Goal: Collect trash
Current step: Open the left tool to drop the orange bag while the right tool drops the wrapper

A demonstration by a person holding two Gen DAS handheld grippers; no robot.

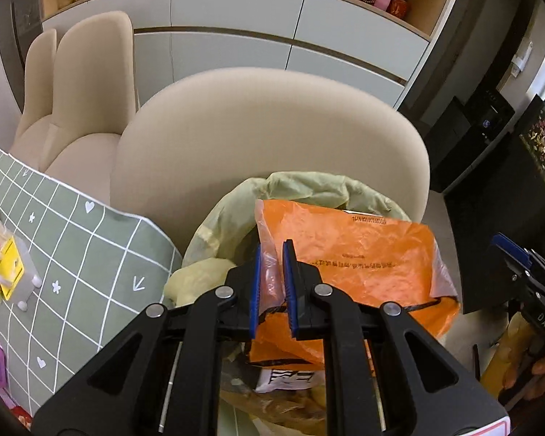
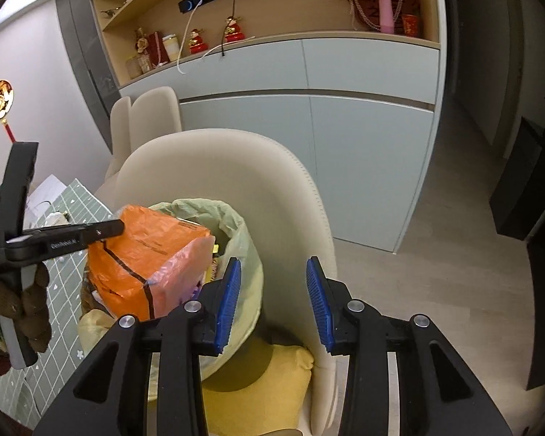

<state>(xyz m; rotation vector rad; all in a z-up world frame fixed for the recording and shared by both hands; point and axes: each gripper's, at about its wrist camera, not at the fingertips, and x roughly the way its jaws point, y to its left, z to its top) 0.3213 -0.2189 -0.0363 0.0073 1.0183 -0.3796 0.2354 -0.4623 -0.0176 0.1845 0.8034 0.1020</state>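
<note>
An orange plastic package [image 1: 363, 254] hangs over the mouth of a bin lined with a pale green bag [image 1: 309, 181]. My left gripper [image 1: 272, 250] is shut on the package's thin clear-pink edge. In the right wrist view the same package [image 2: 145, 250] sits tilted on top of the bin [image 2: 243, 239], with the left gripper [image 2: 105, 230] reaching in from the left, held by a gloved hand. My right gripper [image 2: 272, 265] stands open and empty just right of the bin's rim. Other wrappers lie inside the bin under the package.
A beige chair [image 2: 218, 160] curves behind the bin, with a yellow cushion [image 2: 265, 392] on its seat. A table with a green checked cloth [image 1: 72, 236] lies to the left, carrying a yellow and white container [image 1: 11, 265]. Grey cabinets [image 2: 363, 127] stand behind.
</note>
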